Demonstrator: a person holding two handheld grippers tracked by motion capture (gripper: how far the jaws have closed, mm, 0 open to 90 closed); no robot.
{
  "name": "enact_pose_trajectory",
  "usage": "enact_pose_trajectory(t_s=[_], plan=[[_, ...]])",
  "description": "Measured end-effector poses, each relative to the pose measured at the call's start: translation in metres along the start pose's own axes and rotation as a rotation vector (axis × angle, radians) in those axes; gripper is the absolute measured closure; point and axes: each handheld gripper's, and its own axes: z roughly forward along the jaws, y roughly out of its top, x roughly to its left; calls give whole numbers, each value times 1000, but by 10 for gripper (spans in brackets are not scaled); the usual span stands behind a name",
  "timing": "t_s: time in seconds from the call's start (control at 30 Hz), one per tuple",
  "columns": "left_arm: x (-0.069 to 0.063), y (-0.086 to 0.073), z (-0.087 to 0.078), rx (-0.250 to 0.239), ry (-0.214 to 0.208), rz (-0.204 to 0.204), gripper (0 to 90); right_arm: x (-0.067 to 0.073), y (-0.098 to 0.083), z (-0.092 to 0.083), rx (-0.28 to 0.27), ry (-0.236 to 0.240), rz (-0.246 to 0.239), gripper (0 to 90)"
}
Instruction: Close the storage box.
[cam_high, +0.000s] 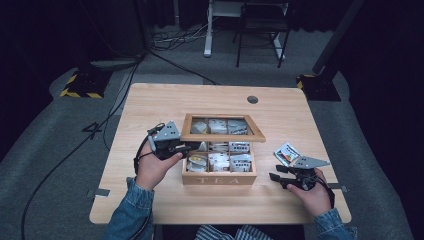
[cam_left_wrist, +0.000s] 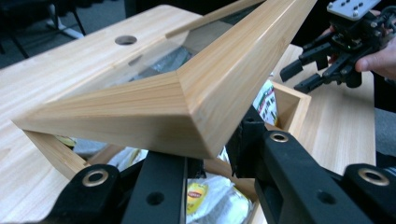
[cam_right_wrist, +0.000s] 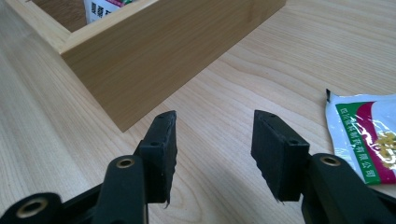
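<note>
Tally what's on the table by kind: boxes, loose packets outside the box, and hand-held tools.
Wooden tea box, its glass-paned lid raised: 1
Loose packet on the table outside the box: 1
Hand-held tools: 2, the left tool shut on the lid's corner, the right tool open and empty
Total: 4
Packets inside the box are too crowded to count.
</note>
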Motion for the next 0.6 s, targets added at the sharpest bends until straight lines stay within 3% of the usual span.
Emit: enact_pose_trajectory(t_s=[0.2, 0.6], plan=[[0, -5, 0, 62, -16, -5, 772, -5, 3, 0, -10, -6, 5, 517], [-4, -15, -4, 144, -1, -24, 771, -5, 12, 10, -19, 18, -10, 519]])
